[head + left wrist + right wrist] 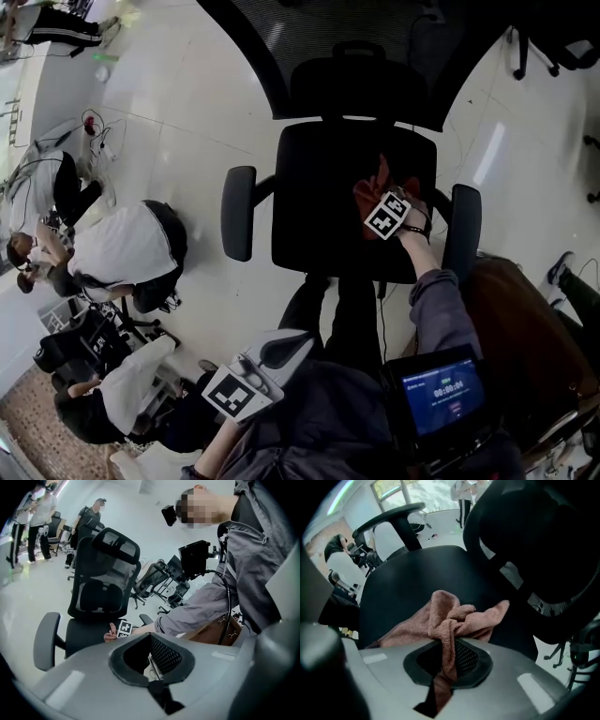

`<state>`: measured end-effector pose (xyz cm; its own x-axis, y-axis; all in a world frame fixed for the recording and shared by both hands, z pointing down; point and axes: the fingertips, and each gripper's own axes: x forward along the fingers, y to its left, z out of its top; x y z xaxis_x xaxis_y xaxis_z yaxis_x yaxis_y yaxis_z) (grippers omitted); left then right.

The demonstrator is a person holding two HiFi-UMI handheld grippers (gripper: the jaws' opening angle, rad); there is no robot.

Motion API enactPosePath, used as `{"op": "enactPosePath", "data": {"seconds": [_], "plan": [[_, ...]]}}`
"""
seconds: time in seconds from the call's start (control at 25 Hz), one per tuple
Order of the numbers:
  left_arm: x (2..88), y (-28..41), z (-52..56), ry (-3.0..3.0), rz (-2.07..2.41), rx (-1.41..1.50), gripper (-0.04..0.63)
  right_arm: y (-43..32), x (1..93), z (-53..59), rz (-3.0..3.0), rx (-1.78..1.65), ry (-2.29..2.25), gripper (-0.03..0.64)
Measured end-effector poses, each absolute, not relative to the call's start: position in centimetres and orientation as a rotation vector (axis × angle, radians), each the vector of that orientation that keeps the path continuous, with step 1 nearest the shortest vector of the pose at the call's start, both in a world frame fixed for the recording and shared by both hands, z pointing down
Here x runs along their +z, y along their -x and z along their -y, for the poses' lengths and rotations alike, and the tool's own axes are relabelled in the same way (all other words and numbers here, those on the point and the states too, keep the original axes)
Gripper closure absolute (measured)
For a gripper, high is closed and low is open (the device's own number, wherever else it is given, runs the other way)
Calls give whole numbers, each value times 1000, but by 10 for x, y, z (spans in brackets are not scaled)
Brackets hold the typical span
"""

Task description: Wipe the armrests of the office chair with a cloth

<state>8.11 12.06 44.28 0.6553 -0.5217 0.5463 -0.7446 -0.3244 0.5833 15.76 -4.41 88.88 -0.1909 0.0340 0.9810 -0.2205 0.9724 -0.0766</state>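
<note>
Jaws of the right gripper (446,667) are clenched on a fold of the pink cloth (454,616), bunched on the office chair seat (319,197) near one armrest (464,230); left gripper (157,672) jaws are closed and empty, in front of that seat

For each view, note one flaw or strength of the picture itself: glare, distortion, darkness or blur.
Head view: fisheye curving, with glare streaks on the floor. Left gripper view: dark rounded corners; the chair is sharp. Right gripper view: the cloth is crisp, the seat nearly black, the window washed out.
</note>
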Motion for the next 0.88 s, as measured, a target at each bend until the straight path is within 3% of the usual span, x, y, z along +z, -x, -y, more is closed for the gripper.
{"op": "enactPosePath", "data": {"seconds": [0.28,0.52,0.76,0.88], "plan": [[405,-95,-121,-2146,973,306,580,-143,738,35,2011,322,-341,595],[385,-114,-108,-2344,896,262,580,-214,598,47,2055,194,-554,595],[453,-107,-91,-2484,930,532,580,-320,574,46,1870,135,-676,595],[469,-109,-80,-2515,923,636,580,-337,592,60,1821,87,-626,595]]}}
